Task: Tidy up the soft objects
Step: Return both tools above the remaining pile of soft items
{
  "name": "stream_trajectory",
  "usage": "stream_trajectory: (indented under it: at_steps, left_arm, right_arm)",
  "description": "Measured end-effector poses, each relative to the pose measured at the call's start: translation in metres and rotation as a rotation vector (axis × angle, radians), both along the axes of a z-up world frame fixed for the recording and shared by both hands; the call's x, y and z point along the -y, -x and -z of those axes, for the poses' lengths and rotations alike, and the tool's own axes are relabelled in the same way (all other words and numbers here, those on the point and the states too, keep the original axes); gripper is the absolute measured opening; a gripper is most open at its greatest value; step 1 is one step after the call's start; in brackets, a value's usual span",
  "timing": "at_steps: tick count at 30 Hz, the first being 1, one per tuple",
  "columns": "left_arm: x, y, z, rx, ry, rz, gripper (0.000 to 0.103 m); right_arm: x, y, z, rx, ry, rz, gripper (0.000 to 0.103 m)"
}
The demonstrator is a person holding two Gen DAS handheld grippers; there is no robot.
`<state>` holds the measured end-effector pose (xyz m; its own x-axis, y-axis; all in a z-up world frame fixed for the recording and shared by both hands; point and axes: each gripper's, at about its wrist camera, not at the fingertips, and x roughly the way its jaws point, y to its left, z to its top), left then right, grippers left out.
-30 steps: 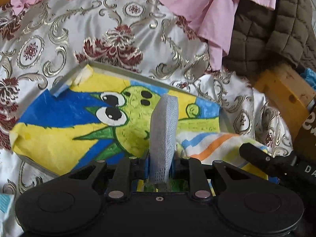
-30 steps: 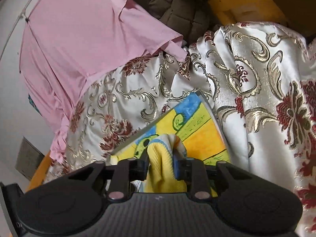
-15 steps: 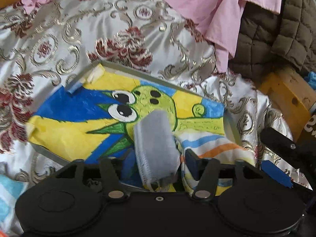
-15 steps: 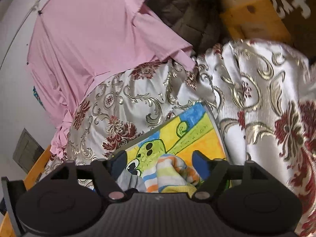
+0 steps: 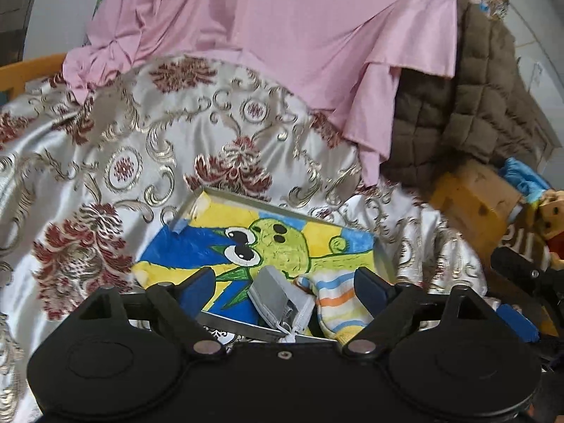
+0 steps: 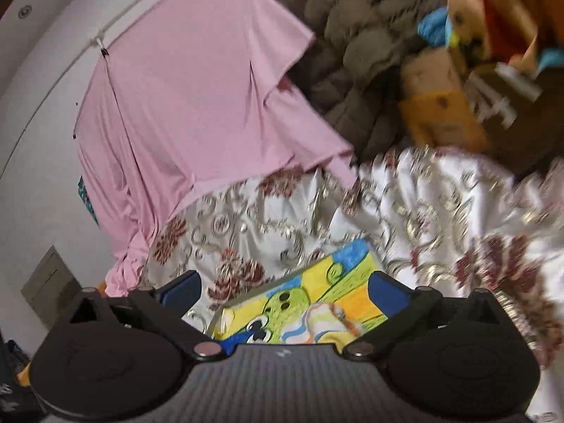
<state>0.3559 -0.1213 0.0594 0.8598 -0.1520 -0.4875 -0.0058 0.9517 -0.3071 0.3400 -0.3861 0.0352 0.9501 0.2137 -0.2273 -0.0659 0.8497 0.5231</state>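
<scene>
A shallow metal tray lined with a blue, yellow and green cartoon drawing lies on the patterned bedspread. In its near right part rest a grey zipped pouch and a striped yellow, orange and blue sock, side by side. My left gripper hovers above and behind them, its jaws opening wide, pads clear of both. In the right wrist view the sock lies on the tray below my right gripper, whose jaws are also opening with nothing pressed between them.
A silver and red floral bedspread covers the bed. Pink cloth and a brown quilted blanket are heaped behind. A yellow wooden block, a cardboard box and a plush toy stand at the right.
Both grippers opened, letting go of the grey pouch and the striped sock, which dropped onto the tray. Both then drew back and up, so the tray looks smaller.
</scene>
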Motion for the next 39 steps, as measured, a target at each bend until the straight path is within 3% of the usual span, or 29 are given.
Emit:
stream_trajectory:
  at_steps: [8, 21, 30, 39]
  left_arm:
    - [-0.019, 0.066, -0.026, 0.1, -0.017, 0.039, 0.092]
    - [-0.051, 0.185, -0.026, 0.193, -0.065, 0.104, 0.095]
    - [-0.086, 0.242, -0.004, 0.172, -0.072, 0.117, 0.096]
    - [-0.11, 0.279, 0.024, 0.124, -0.121, 0.139, 0.096]
  right_arm:
    - [-0.008, 0.074, -0.013, 0.084, 0.092, 0.145, 0.103]
    - [-0.057, 0.185, -0.003, 0.085, 0.272, 0.165, 0.103]
    - [-0.088, 0.245, 0.003, 0.092, 0.368, 0.203, 0.103]
    - [-0.108, 0.275, 0.013, 0.054, 0.422, 0.163, 0.103]
